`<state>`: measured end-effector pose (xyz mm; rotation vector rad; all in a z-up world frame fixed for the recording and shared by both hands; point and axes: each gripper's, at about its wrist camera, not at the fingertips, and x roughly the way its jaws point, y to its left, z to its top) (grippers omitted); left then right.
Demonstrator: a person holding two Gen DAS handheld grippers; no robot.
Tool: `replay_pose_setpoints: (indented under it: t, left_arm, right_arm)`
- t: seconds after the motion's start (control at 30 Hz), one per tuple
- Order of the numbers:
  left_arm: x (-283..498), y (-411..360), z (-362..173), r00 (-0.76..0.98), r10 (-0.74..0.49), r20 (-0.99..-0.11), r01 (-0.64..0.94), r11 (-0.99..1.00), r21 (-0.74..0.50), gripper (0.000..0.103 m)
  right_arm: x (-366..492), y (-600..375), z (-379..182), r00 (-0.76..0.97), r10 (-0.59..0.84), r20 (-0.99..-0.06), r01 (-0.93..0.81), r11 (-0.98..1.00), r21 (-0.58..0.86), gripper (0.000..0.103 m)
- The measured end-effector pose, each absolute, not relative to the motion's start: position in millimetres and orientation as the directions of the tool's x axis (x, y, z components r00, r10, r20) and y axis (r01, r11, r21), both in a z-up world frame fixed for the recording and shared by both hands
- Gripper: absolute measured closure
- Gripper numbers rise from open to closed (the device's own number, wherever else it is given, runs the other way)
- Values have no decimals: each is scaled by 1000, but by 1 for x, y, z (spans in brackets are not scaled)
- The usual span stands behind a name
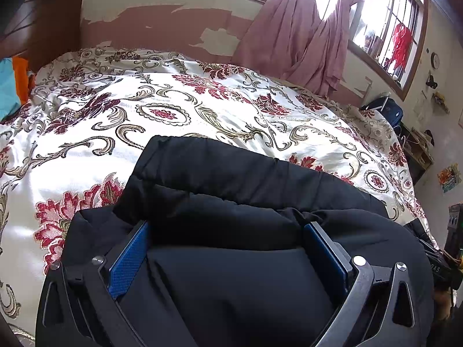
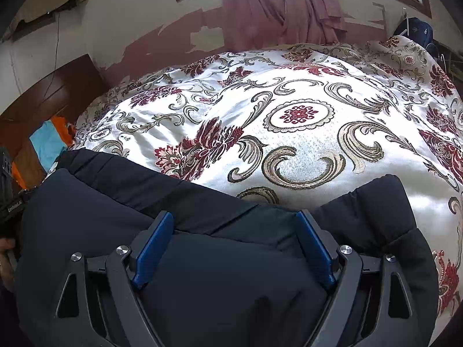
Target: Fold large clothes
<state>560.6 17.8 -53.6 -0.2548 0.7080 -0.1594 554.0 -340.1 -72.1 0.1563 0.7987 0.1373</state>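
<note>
A large black padded jacket [image 1: 231, 190] lies on the flowered bedspread [image 1: 173, 107] at the near edge of the bed. My left gripper [image 1: 228, 228] is open, its blue pads [image 1: 130, 257] spread wide and pressed down over the jacket's folded layers. The jacket also fills the bottom of the right wrist view [image 2: 115, 202], with a sleeve [image 2: 376, 202] lying to the right. My right gripper [image 2: 234, 219] is open too, its blue pads [image 2: 153, 248] wide apart above the jacket's fabric. Neither gripper holds cloth.
The bedspread [image 2: 289, 130] stretches to the wall. A wooden headboard [image 1: 43, 26] with blue and orange cloth [image 1: 11, 86] is at the left. Pink curtains [image 1: 303, 34] hang under barred windows. A shelf with clutter [image 1: 416, 144] stands by the right wall.
</note>
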Motion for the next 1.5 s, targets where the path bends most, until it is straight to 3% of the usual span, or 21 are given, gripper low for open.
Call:
replay_pose_setpoints:
  t: [0.37, 0.53, 0.73, 0.97, 1.1, 1.3, 1.5]
  left_arm:
    - [553, 24, -52, 773, -257, -580, 83, 948, -308, 0]
    - [540, 37, -44, 783, -316, -536, 122, 923, -366, 0]
    - [500, 73, -22, 813, -325, -483, 96, 893, -440, 0]
    - [480, 123, -32, 771, -287, -568, 41, 913, -406, 0]
    - [476, 140, -47, 729, -327, -602, 38, 897, -441, 0]
    - [477, 128, -56, 640, -409, -650, 119, 889, -442, 0]
    - [483, 110, -61, 587, -409, -699, 174, 907, -384, 0]
  right_arm:
    - [545, -336, -66, 710, 160, -686, -60, 984, 168, 21]
    - [522, -330, -50, 740, 99, -665, -42, 994, 102, 21]
    - [482, -349, -36, 774, 135, -619, -60, 988, 141, 21]
    - [421, -368, -22, 876, 66, -478, 11, 988, 156, 21]
    - [391, -380, -9, 909, 37, -415, 46, 981, 188, 16]
    - [383, -407, -19, 835, 96, -541, 25, 977, 212, 13]
    - [382, -432, -43, 765, 116, -634, 42, 973, 228, 13]
